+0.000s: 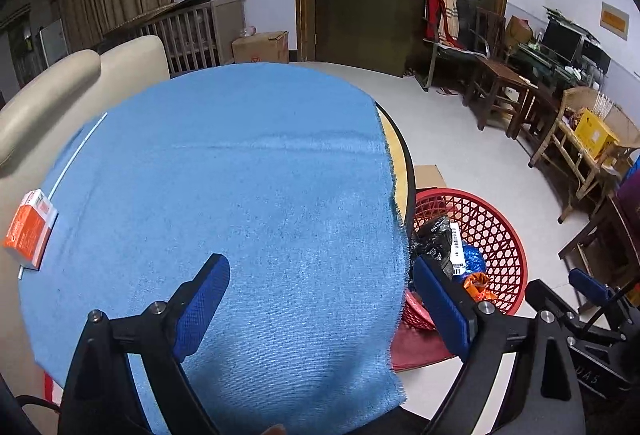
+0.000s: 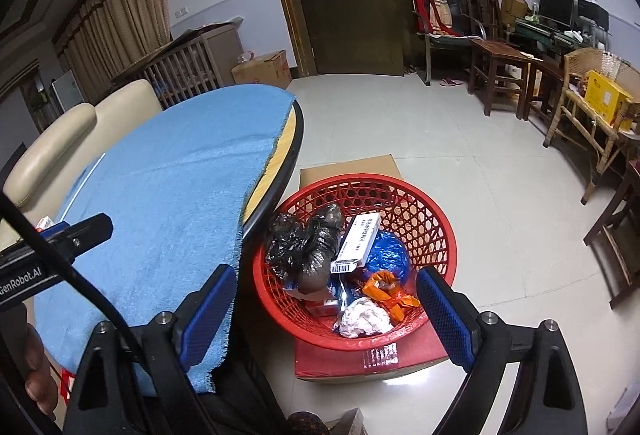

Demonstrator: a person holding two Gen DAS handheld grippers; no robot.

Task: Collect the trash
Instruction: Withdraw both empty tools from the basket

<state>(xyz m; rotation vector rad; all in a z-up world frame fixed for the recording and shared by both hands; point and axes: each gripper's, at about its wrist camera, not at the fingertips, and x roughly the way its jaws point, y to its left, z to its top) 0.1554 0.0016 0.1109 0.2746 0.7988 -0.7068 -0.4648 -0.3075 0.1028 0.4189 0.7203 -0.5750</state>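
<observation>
A red plastic basket (image 2: 434, 219) stands on a cardboard box on the floor beside the table and holds trash: black bags (image 2: 308, 247), a white carton (image 2: 358, 241), a blue wrapper, an orange wrapper (image 2: 390, 293) and crumpled white paper (image 2: 364, 319). It also shows in the left wrist view (image 1: 504, 235). An orange and white box (image 1: 29, 231) lies on the blue cloth (image 1: 240, 195) at the table's left edge. My left gripper (image 1: 320, 299) is open and empty above the cloth. My right gripper (image 2: 328, 311) is open and empty above the basket.
The round table (image 2: 280, 163) has a black rim next to the basket. A cream sofa (image 1: 60, 87) stands behind the table. Wooden chairs and stools (image 2: 500, 75) line the right wall. A cardboard box (image 2: 264, 73) sits by the door.
</observation>
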